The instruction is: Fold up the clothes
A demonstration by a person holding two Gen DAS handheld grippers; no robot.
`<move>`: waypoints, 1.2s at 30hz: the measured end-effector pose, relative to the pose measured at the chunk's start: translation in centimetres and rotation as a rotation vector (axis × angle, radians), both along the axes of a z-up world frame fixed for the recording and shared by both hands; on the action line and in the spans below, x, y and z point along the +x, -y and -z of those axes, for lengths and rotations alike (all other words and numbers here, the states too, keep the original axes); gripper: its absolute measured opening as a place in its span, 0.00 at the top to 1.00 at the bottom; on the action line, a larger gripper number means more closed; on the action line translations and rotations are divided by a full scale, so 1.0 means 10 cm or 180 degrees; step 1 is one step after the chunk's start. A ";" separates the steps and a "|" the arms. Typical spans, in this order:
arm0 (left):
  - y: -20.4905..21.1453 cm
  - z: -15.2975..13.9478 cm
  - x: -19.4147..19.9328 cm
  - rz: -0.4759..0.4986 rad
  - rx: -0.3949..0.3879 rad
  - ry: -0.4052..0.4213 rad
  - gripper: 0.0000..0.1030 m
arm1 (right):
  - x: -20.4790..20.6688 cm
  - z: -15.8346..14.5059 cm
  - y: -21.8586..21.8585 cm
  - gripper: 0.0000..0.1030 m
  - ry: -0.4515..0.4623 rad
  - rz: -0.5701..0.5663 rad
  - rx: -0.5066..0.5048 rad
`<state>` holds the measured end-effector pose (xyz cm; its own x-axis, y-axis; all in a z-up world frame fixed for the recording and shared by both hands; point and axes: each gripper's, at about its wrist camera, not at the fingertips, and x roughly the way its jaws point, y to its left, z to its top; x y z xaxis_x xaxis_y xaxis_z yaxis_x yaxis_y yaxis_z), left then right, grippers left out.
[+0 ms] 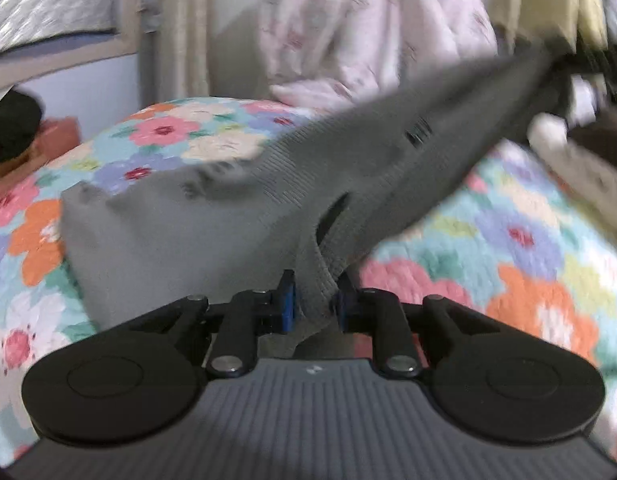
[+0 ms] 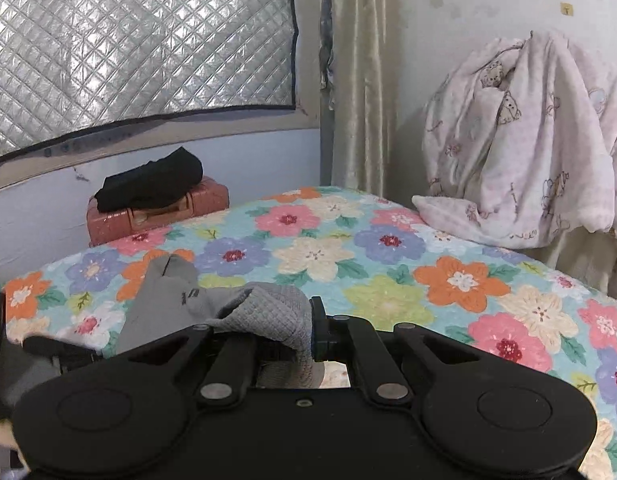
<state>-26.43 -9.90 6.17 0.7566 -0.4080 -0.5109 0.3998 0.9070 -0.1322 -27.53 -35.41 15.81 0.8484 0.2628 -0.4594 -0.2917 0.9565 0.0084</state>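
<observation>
At the bottom centre of the left wrist view, the left tongs (image 1: 315, 300) are closed on the ribbed edge of a grey garment (image 1: 236, 216). It stretches toward the upper right over the flowered bedspread (image 1: 520, 240). The right tongs (image 2: 296, 332) pinch another grey fold. Farther back, a black cloth (image 2: 152, 180) lies on a red case (image 2: 156, 212).

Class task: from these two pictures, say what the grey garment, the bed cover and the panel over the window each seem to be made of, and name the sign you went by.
Grey garment: soft knit, probably cotton or a blend; fine ribbing shows. Bed cover: quilted, matte printed fabric; stitch lines puff the flowers. Window panel: shiny silver foil-like sheet, diamond-quilted, glinting; likely an insulating layer.
</observation>
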 end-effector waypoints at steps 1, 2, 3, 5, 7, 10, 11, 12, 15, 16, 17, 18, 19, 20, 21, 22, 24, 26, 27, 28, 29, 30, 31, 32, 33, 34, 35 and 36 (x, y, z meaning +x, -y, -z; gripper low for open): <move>-0.08 -0.04 0.01 -0.0075 -0.0045 0.0061 0.84 | -0.03 0.01 0.01 0.94 -0.0002 -0.0031 0.0023; -0.17 -0.09 0.03 -0.0134 -0.0044 0.0117 0.84 | -0.04 0.02 0.01 0.94 -0.0007 -0.0074 0.0046; -0.25 -0.15 0.04 -0.0189 -0.0030 0.0172 0.84 | -0.06 0.01 -0.03 0.94 -0.0012 -0.0140 0.0075; -0.42 -0.30 0.06 -0.0301 0.0020 0.0295 0.84 | -0.09 -0.02 -0.12 0.94 -0.0022 -0.0276 0.0134; -0.59 -0.49 0.09 -0.0436 0.0112 0.0421 0.85 | -0.12 -0.04 -0.21 0.94 -0.0032 -0.0412 0.0192; -0.99 -0.85 0.01 -0.0666 0.0031 0.0652 0.85 | -0.15 -0.19 -0.50 0.94 -0.0026 -0.0754 0.0450; -1.13 -0.97 -0.04 -0.0738 -0.0026 0.0737 0.86 | -0.16 -0.24 -0.60 0.94 -0.0026 -0.0866 0.0539; -1.29 -1.08 -0.10 -0.0818 -0.0076 0.0803 0.86 | -0.19 -0.29 -0.71 0.94 -0.0026 -0.1003 0.0609; -1.67 -1.28 -0.40 -0.1040 -0.0092 0.0972 0.87 | -0.28 -0.39 -1.06 0.94 -0.0072 -0.1398 0.0828; -1.78 -1.28 -0.51 -0.1140 -0.0076 0.0997 0.87 | -0.31 -0.40 -1.17 0.94 -0.0119 -0.1517 0.0911; -1.88 -1.28 -0.63 -0.1250 -0.0059 0.1013 0.87 | -0.34 -0.38 -1.30 0.93 -0.0202 -0.1651 0.1012; -1.99 -1.24 -0.74 -0.1359 -0.0082 0.0995 0.87 | -0.36 -0.32 -1.42 0.93 -0.0303 -0.1771 0.1112; -2.10 -1.19 -0.86 -0.1469 -0.0117 0.0965 0.87 | -0.39 -0.27 -1.54 0.93 -0.0406 -0.1890 0.1213; -2.21 -1.10 -0.95 -0.1612 -0.0180 0.0888 0.87 | -0.39 -0.18 -1.66 0.93 -0.0545 -0.2010 0.1309; -2.31 -0.98 -1.03 -0.1750 -0.0262 0.0755 0.87 | -0.39 -0.08 -1.77 0.93 -0.0682 -0.2097 0.1403; -2.39 -0.82 -1.10 -0.1890 -0.0337 0.0614 0.87 | -0.41 0.06 -1.93 0.93 -0.0864 -0.2193 0.1424; -2.54 -0.50 -1.24 -0.2089 -0.0497 0.0330 0.87 | -0.47 0.30 -2.19 0.93 -0.1088 -0.2279 0.1297; -2.65 -0.24 -1.27 -0.2139 -0.0623 0.0020 0.87 | -0.51 0.61 -2.41 0.93 -0.1381 -0.2322 0.1174; -2.68 -0.16 -1.25 -0.2173 -0.0639 -0.0095 0.87 | -0.52 0.75 -2.48 0.93 -0.1496 -0.2298 0.1152; -2.70 -0.12 -1.24 -0.2194 -0.0618 -0.0163 0.87 | -0.52 0.87 -2.53 0.93 -0.1610 -0.2269 0.1126; -2.72 -0.09 -1.22 -0.2211 -0.0588 -0.0221 0.87 | -0.52 0.99 -2.57 0.93 -0.1724 -0.2240 0.1099; -2.73 -0.06 -1.22 -0.2222 -0.0577 -0.0240 0.87 | -0.53 1.07 -2.60 0.93 -0.1774 -0.2182 0.1075; -2.73 -0.04 -1.21 -0.2222 -0.0586 -0.0254 0.87 | -0.54 1.13 -2.62 0.93 -0.1816 -0.2132 0.1078; -2.73 -0.01 -1.20 -0.2233 -0.0602 -0.0289 0.87 | -0.53 1.16 -2.62 0.89 -0.1859 -0.2090 0.1111; -2.74 0.02 -1.19 -0.2248 -0.0618 -0.0330 0.87 | -0.52 1.18 -2.63 0.87 -0.1902 -0.2049 0.1146; -2.73 0.04 -1.19 -0.2244 -0.0631 -0.0394 0.86 | -0.52 1.16 -2.63 0.87 -0.1888 -0.1998 0.1096; -2.73 0.06 -1.20 -0.2233 -0.0644 -0.0466 0.85 | -0.52 1.13 -2.62 0.84 -0.1870 -0.1947 0.1040; -2.73 0.05 -1.20 -0.2190 -0.0687 -0.0542 0.84 | -0.56 1.03 -2.63 0.80 -0.1761 -0.1911 0.0862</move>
